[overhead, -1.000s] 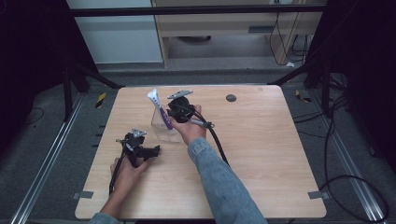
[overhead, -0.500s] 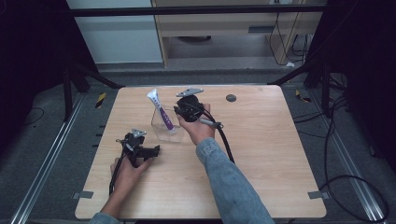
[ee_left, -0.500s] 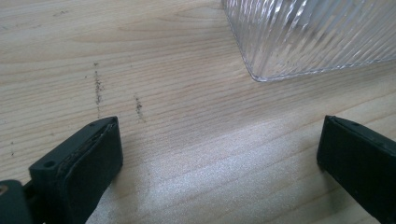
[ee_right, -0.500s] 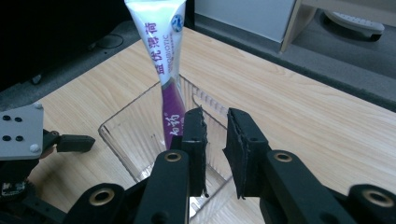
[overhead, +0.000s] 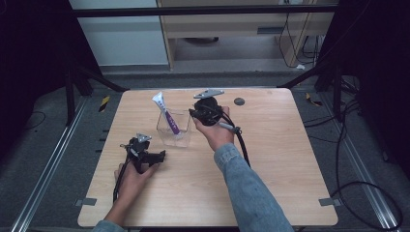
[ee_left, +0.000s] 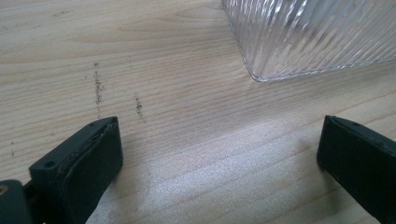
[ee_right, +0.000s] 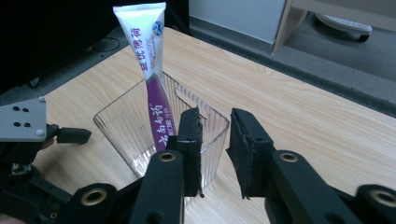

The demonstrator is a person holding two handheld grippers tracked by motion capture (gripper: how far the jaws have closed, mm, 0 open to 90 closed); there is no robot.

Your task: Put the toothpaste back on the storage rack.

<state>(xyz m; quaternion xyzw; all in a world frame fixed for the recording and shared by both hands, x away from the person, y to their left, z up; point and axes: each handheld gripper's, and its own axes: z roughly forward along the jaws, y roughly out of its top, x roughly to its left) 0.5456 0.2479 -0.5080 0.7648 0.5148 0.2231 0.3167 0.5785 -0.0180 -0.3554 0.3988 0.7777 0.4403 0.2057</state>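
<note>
A white and purple toothpaste tube (overhead: 167, 116) (ee_right: 152, 70) stands leaning in a clear ribbed container (overhead: 175, 136) (ee_right: 121, 126) on the wooden table (overhead: 280, 159). My right gripper (overhead: 194, 114) (ee_right: 215, 116) hangs just right of the container and a little above it. Its jaws have just been opening; a narrow gap shows between the pads with nothing in it. My left gripper (overhead: 159, 154) (ee_left: 219, 126) rests on the table in front of the container (ee_left: 308, 32), jaws wide open and empty.
A small dark round disc (overhead: 239, 101) lies near the table's far edge. The right gripper's cable (overhead: 241, 142) trails over the table beside the forearm. A yellow and black item (overhead: 104, 103) lies on the floor past the far left corner.
My right gripper has drawn back to the right and slightly up, away from the tube, which stays in the container. The left gripper has not moved.
</note>
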